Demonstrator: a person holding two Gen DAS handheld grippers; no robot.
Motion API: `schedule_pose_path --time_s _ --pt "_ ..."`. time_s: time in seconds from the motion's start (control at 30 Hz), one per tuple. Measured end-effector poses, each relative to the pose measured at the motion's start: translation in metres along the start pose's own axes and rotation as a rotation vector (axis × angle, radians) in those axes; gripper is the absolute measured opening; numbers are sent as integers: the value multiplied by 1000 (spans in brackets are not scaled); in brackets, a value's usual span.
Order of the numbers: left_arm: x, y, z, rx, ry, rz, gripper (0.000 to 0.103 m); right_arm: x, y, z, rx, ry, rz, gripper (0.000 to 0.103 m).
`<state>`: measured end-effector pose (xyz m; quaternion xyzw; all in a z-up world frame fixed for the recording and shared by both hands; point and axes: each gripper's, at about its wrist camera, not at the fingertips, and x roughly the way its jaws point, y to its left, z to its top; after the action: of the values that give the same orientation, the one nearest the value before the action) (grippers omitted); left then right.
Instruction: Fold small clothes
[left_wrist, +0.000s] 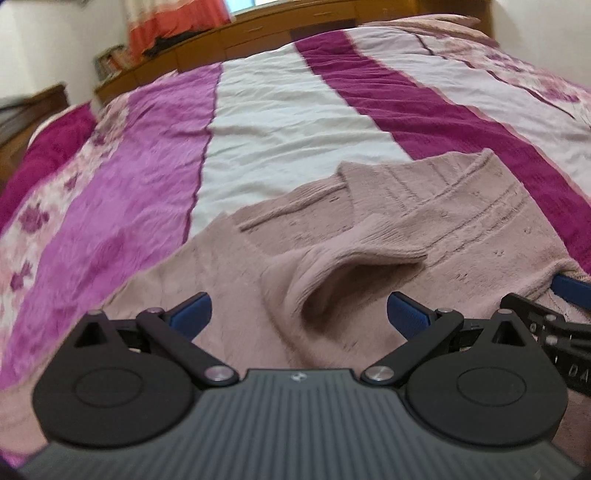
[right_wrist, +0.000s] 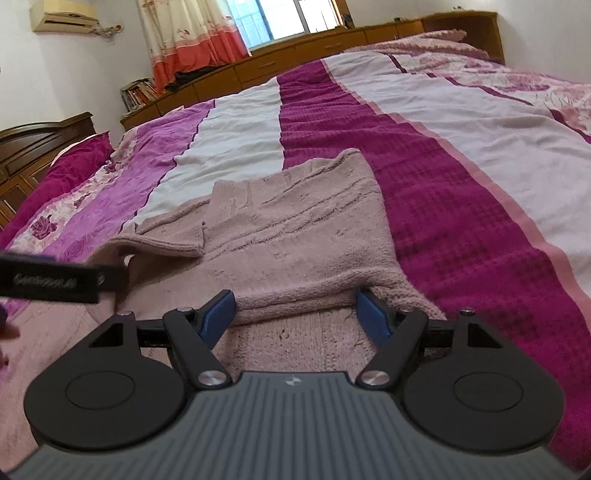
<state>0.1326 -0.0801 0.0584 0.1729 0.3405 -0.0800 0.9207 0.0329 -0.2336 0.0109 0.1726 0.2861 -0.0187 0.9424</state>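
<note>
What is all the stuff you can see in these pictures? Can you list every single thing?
sweater: one, dusty pink knit, lying partly folded on the bed.
bedspread: one, striped magenta, white and purple with rose print, covering the bed.
pillow: one, magenta, far left of the bed.
headboard: one, dark wood, far left.
cabinets: a row, light brown wood, along the far wall.
books: several, mixed colours, left end of the cabinets.
curtain: one, cream and orange, beside the window.
air conditioner: one, cream, high on the wall.
left gripper: black with blue pads, open above the sweater.
right gripper: black with blue pads, open around a sweater fold.
</note>
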Motion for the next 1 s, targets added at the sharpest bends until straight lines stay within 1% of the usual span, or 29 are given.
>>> schedule_pose_path --time_s 0.1,0.2,0.3,0.4,0.43,0.47,0.5,0.53,0.57,0.6,0.63,0.7,0.83,0.9,1.0 --pt "7 -13 6 84 -29 11 98 1 -1 -3 -2 -11 1 79" --pt "12 -24 10 144 -56 12 94 1 -1 -4 -1 -16 3 79" --pt "19 -34 12 184 -66 3 87 2 -2 -5 1 -21 6 79" --pt "24 -41 12 216 -66 -19 75 1 -3 -6 3 -24 9 79" --pt "26 -43 12 224 -68 -21 66 1 -4 -6 4 -25 10 79" --pt "26 -44 11 229 -74 -18 50 1 -4 -6 3 -25 10 79" --pt "25 -44 10 228 -80 -16 40 1 -4 -6 3 -26 10 79" --pt "24 -42 10 216 -82 -18 22 1 -4 -6 3 -26 10 79" --pt "23 -38 11 191 -86 -24 16 1 -4 -6 2 -27 10 79" --pt "21 -31 12 152 -95 -36 16 1 -4 -6 2 -27 10 79" --pt "17 -25 13 117 -103 -42 12 1 -4 -6 2 -27 10 79" --pt "11 -10 15 40 -119 -44 10 1 -4 -6 3 -27 11 79" --pt "-4 27 13 -150 -141 -18 10 1 -4 -6 2 -28 11 79" --pt "-8 46 6 -246 -134 -4 10 1 -3 -7 1 -28 10 79" --pt "-12 68 -10 -348 -99 5 10 0 -3 -7 -2 -30 9 79"
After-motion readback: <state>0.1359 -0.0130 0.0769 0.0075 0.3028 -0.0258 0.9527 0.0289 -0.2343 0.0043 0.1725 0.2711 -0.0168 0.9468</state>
